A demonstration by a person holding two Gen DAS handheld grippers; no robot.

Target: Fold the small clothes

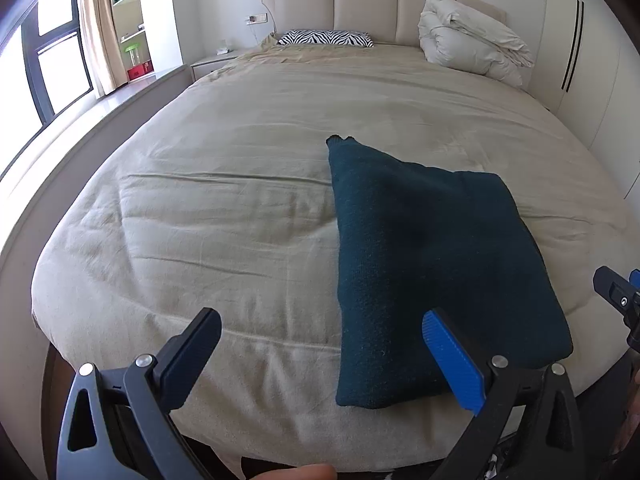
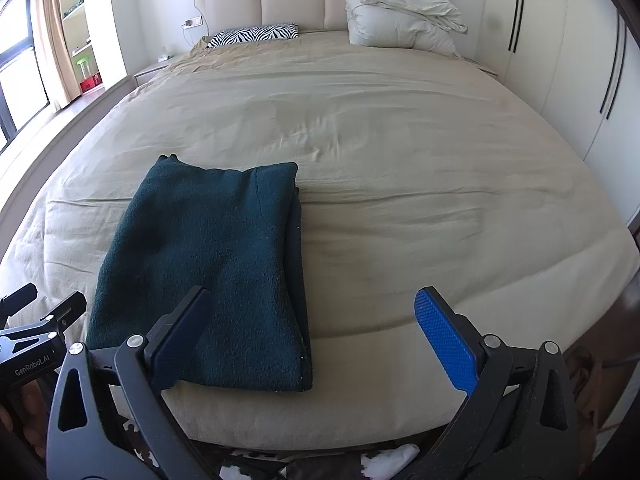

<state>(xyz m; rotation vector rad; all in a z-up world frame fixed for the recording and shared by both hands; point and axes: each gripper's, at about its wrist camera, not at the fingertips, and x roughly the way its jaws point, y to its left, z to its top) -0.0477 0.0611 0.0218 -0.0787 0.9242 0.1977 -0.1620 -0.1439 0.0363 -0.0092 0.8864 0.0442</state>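
Observation:
A dark teal knit garment lies folded into a long rectangle on the beige bed, near the foot edge. It also shows in the right wrist view. My left gripper is open and empty, hovering at the bed's foot edge, its blue-padded finger over the garment's near end. My right gripper is open and empty, its left finger over the garment's near right part. Each gripper shows at the edge of the other's view, the right one and the left one.
A rolled white duvet and a zebra-print pillow lie by the headboard. A window, curtain and shelves stand to the left, white wardrobe doors to the right. A patterned rug lies below the bed's foot.

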